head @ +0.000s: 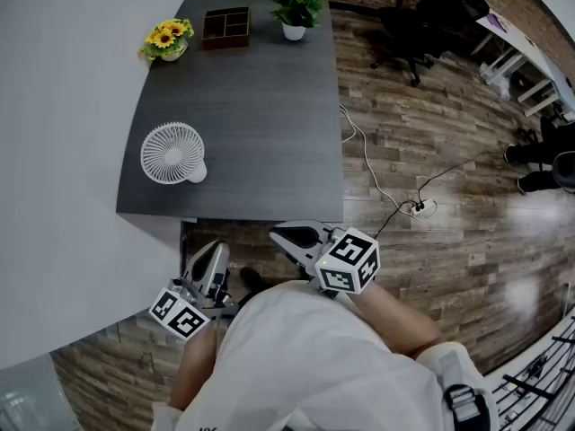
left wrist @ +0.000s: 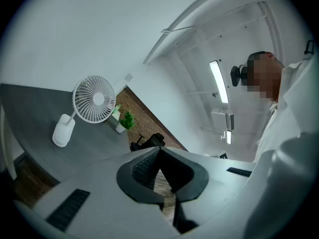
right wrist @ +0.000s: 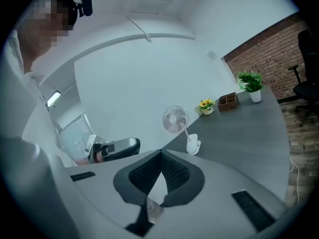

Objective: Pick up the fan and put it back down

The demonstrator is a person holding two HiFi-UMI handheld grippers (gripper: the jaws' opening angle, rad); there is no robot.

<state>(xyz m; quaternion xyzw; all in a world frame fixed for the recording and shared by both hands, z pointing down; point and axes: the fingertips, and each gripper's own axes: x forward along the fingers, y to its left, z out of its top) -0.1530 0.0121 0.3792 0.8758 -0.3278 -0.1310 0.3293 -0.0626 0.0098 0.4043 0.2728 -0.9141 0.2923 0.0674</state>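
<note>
Closed on nothing at both claws, left gripper (head: 209, 260) and right gripper (head: 292, 238), jaws pressed tip to tip. Around them, a dark grey desk (head: 269, 133) with a white wall (head: 54, 106) on its left and a brown wood floor (head: 431, 142) on its right; on that floor a black office chair (head: 431, 12) and a white cable (head: 364, 155) going to a power strip (head: 418, 208). At the far end of the desk, sunflowers (head: 169, 37), a wooden box (head: 225, 25) and a potted plant (head: 295, 5). On the left part of the desk, standing on its base, the white fan (head: 172, 153): well apart from both claws, ahead of the left gripper, ahead and to the left of the right gripper. Held low, close to the body of the person (head: 296, 357), just before the near edge of the desk; left one about level, right one tipped a little downward.
</note>
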